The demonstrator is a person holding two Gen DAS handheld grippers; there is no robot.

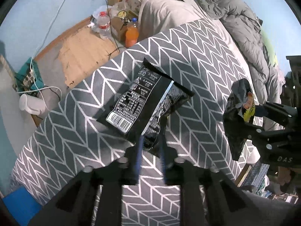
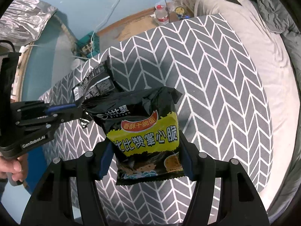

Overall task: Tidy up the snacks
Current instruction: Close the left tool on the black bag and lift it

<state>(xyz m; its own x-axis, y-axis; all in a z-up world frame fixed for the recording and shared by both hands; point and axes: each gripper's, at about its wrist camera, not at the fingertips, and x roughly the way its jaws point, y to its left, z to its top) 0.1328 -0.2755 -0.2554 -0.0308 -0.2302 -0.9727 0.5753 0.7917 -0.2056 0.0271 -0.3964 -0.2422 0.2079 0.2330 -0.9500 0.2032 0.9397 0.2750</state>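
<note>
So I've got a snack pack in each hand-held gripper, both clear above the chevron-patterned bench (image 1: 188,56). My left hand-held gripper (image 1: 150,148) is pinched narrow on the bottom edge of the black pack (image 1: 143,101), long axis running straight away from the fingers. My right hand-held gripper (image 2: 147,162) holds the yellow-label noodle pack (image 2: 144,131) across its width, just beside the other one.

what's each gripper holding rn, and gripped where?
Left gripper: black snack packet, pinched at its bottom edge. Right gripper: yellow-label snack packet, clamped across its lower sides.
</note>
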